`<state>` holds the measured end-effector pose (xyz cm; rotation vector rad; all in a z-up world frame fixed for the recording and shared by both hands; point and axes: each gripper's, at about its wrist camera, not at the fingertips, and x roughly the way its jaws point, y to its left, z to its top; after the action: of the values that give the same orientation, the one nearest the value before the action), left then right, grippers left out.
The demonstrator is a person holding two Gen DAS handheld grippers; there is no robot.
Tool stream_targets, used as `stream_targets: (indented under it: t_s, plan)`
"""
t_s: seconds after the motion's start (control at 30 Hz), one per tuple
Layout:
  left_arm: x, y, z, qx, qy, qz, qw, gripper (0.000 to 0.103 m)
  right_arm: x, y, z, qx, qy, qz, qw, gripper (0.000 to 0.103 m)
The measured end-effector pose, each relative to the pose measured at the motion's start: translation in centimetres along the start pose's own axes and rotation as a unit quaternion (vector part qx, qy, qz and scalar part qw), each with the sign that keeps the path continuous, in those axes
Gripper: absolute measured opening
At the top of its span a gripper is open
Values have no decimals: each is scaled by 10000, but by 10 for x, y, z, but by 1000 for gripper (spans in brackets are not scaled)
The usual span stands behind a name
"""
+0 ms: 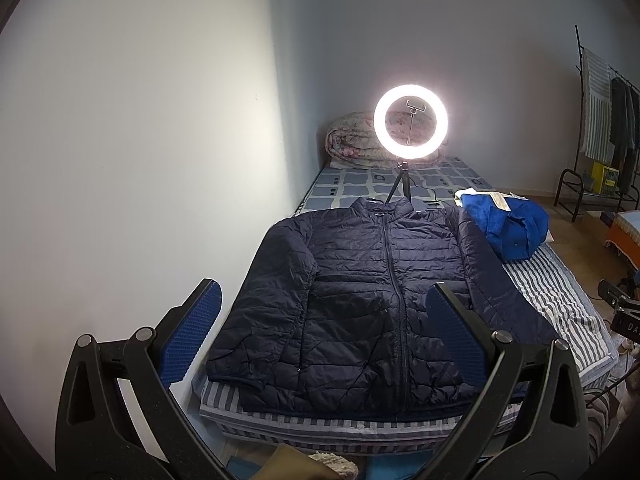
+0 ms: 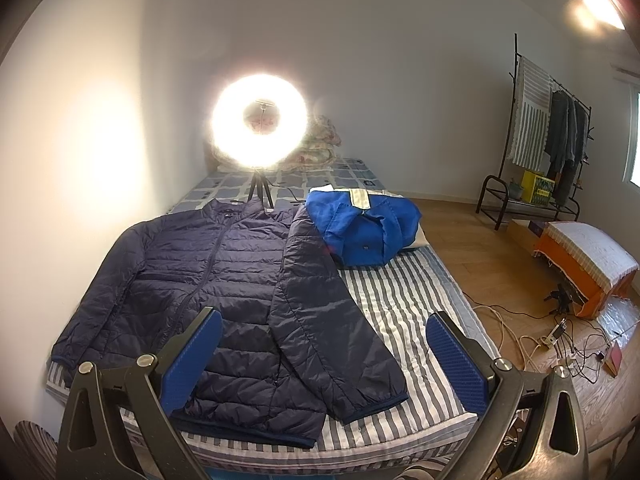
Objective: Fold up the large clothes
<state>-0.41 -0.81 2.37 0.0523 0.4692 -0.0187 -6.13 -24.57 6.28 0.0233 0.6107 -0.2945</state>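
Observation:
A dark navy puffer jacket (image 1: 360, 300) lies flat, front up and zipped, on the striped bed (image 1: 560, 300), collar toward the far end and both sleeves along its sides. It also shows in the right wrist view (image 2: 224, 280). My left gripper (image 1: 324, 328) is open and empty, held above the jacket's hem near the foot of the bed. My right gripper (image 2: 324, 344) is open and empty, above the jacket's right sleeve (image 2: 324, 320) and hem.
A crumpled bright blue garment (image 2: 360, 228) lies on the bed (image 2: 412, 292) right of the jacket's collar. A lit ring light (image 2: 260, 128) on a small tripod stands behind the collar, rolled quilt (image 1: 352, 140) beyond. A wall runs along the left. Clothes rack (image 2: 548, 140), orange-covered stool (image 2: 588, 260) and floor cables (image 2: 560, 340) are at right.

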Motion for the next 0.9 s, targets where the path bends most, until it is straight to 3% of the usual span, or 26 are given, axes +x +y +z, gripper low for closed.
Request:
stream_targets:
  t_s: [0.9]
  plan:
    - [-4, -4, 2, -17, -47, -28, 10000, 103, 4, 7, 0, -8, -16, 29, 10000, 103]
